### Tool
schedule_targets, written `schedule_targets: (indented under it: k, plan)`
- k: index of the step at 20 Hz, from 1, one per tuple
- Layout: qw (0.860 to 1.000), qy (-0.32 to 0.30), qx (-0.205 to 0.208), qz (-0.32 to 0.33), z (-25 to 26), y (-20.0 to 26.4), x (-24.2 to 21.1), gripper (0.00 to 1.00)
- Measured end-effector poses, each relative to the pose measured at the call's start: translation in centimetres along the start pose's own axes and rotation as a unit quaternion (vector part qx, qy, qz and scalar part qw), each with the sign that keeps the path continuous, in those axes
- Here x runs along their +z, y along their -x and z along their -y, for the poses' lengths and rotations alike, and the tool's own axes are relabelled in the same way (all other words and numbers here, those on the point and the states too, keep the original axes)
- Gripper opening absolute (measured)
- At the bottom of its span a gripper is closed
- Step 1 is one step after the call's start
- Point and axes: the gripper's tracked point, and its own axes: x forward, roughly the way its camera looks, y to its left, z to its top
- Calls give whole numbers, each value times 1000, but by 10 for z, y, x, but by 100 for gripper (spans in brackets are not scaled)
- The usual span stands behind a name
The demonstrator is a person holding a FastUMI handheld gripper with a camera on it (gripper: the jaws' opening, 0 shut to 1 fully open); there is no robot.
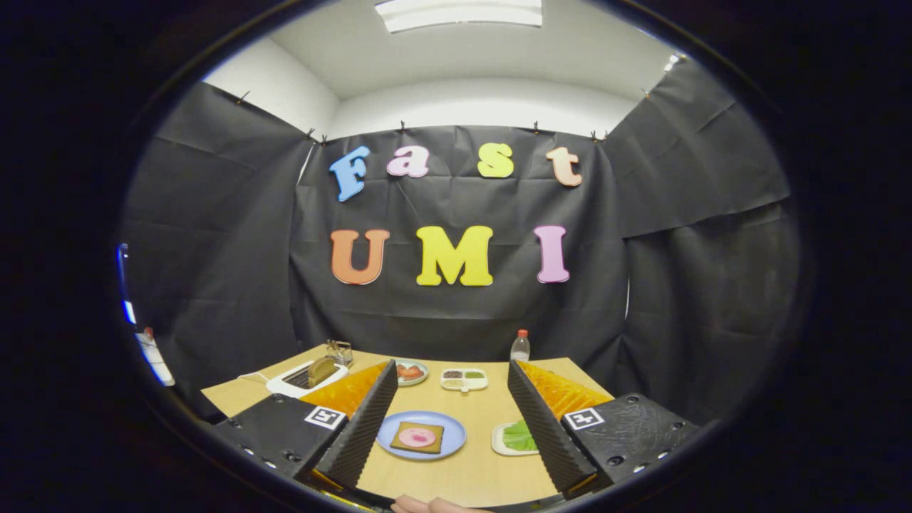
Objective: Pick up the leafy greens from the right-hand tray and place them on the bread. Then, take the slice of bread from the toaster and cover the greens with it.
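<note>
My gripper (452, 410) is open, high above the wooden table (470, 470), with nothing between its fingers. Between the fingers lies a blue plate (385, 434) holding a slice of bread (417, 436) topped with a pink round slice. The leafy greens (520, 435) rest on a small white tray (500, 440), partly hidden behind the right finger (541, 420). Beyond the left finger (360, 420) stands a white toaster (285, 385) with a brown bread slice (321, 370) sticking up from it.
A small dish with red food (411, 372) and a divided white tray (464, 379) of seasonings sit at the back middle. A clear bottle with a red cap (521, 346) stands by the cloth wall. A small wire rack (340, 350) is behind the toaster. A fingertip (427, 506) shows below.
</note>
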Motion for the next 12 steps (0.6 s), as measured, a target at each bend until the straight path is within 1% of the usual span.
schedule_targets:
  k: [12]
  plan:
    - [1000,-1,-12,-11,22,-26,-14,95]
